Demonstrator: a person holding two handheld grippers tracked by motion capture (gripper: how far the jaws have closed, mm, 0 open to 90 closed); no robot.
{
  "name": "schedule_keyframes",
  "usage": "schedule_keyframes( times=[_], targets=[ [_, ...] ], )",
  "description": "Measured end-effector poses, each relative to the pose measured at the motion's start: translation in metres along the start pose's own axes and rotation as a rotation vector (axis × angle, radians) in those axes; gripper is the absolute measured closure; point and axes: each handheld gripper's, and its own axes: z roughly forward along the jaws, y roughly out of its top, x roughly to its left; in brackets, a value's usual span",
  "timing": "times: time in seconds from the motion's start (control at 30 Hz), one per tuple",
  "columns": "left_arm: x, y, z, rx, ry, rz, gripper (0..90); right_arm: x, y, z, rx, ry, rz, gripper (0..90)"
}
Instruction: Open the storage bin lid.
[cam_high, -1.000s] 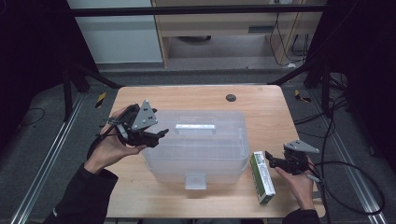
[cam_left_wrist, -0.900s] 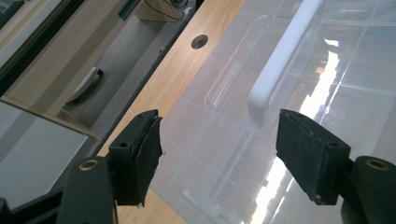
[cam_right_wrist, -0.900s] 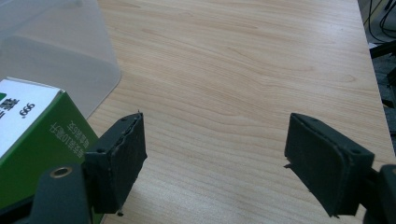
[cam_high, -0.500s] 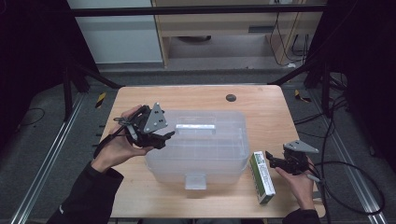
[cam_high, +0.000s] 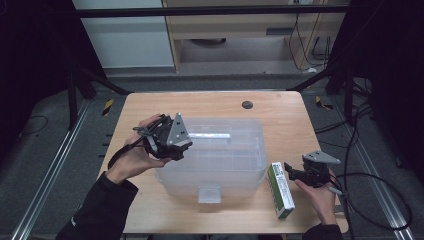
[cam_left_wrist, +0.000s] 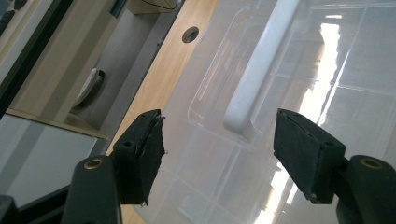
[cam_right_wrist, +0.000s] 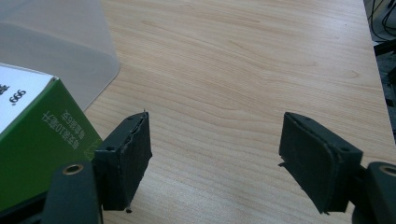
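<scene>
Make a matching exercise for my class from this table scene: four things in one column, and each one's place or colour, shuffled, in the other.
Things:
1. left gripper
2. right gripper
3. green box
4. white handle

Descriptions:
A. lying on the wood beside the clear bin
B. set into the bin's lid
C. open, over the bin's lid
D. open, just right of the box

Pairs: 1-C, 2-D, 3-A, 4-B

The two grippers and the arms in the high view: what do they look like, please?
Each is a black two-jaw tool: the left gripper and the right gripper each carry a grey three-cornered plate on top. The pads are black, flat and worn at the edges. A black cable trails from the right one. The left sleeve is dark.
</scene>
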Motion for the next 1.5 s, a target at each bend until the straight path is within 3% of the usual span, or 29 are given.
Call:
schedule_keyframes(
  times=[0.07, 0.3, 0.83, 1.2, 1.5],
  targets=[
    [-0.001, 0.002, 0.003, 0.003, -0.025, 0.007, 33.3, 0.0, 0.0, 0.0, 0.001, 0.001, 0.002, 25.6],
    [-0.003, 0.007, 0.008, 0.025, 0.001, 0.048, 35.3, -0.001, -0.001, 0.001, 0.008, 0.0, -0.008, 25.9],
    [-0.005, 0.018, 0.019, 0.071, 0.003, 0.118, 41.9, -0.001, -0.002, 0.003, 0.021, 0.002, -0.009, 26.2],
    [-0.01, 0.026, 0.028, 0.117, 0.013, 0.204, 47.7, -0.001, -0.003, 0.003, 0.027, 0.003, -0.004, 26.2],
    [-0.012, 0.028, 0.032, 0.137, 0.019, 0.228, 56.4, -0.001, -0.003, 0.003, 0.028, 0.001, -0.01, 26.3]
  ],
)
